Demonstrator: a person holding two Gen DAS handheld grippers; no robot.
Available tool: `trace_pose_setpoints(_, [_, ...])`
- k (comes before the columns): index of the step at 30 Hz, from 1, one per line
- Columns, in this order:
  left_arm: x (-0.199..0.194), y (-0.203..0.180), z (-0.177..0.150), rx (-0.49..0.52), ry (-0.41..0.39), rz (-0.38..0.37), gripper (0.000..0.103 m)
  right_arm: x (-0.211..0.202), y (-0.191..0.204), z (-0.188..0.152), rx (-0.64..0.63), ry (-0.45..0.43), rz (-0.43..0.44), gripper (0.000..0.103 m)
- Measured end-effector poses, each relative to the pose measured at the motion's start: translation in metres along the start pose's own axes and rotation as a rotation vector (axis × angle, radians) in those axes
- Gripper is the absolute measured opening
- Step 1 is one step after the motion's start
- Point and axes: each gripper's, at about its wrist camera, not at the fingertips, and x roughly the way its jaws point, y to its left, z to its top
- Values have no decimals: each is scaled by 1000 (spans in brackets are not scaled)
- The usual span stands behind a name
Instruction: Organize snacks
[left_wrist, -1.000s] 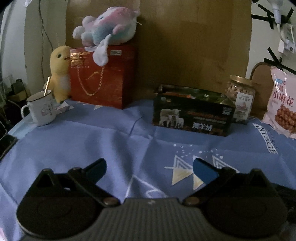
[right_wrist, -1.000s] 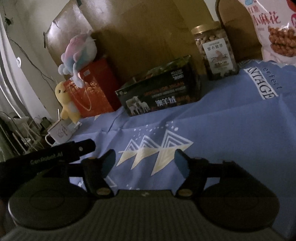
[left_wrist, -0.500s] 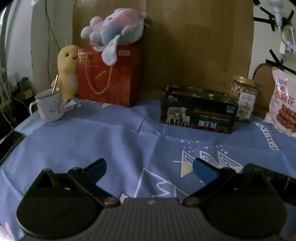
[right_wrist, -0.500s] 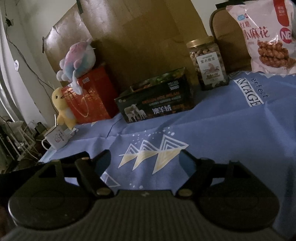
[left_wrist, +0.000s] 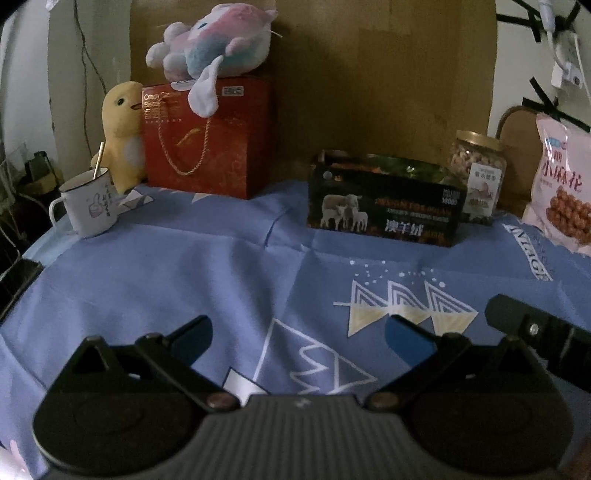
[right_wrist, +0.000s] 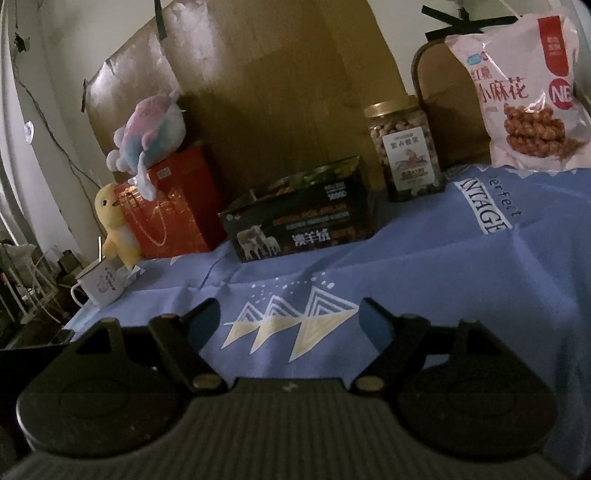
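A: Left wrist view — what is unique?
B: The right gripper (left_wrist: 543, 338) intrudes at the edge; left gripper (left_wrist: 297, 338) jaws spread, empty.
A: Right wrist view?
B: The full pink snack bag (right_wrist: 524, 99) — upright behind the desk (right_wrist: 480, 277), beside the nut jar (right_wrist: 404, 147) and dark box (right_wrist: 299, 218). Jaws spread, empty.

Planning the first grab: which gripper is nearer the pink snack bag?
Right. The right gripper faces the pink snack bag slightly to its right; the left gripper sits farther left, bag at view's edge.

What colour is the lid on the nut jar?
Gold, on the nut jar; the right wrist view shows it best.
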Motion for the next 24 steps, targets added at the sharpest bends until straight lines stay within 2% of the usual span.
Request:
trace_pose_setpoints(5, [3, -3, 0, 13, 6, 23, 103, 3, -7, 0, 26, 5, -8, 84])
trace_pose_setpoints(15, [6, -2, 0, 30, -17, 121, 103, 5, -10, -2, 48, 5, -18, 84])
trace_pose_setpoints(20, [8, -4, 0, 61, -44, 202, 103, 6, -11, -2, 51, 1, -21, 84])
trace_pose_setpoints(24, [9, -4, -1, 67, -52, 228, 103, 8, -12, -2, 58, 1, -25, 84])
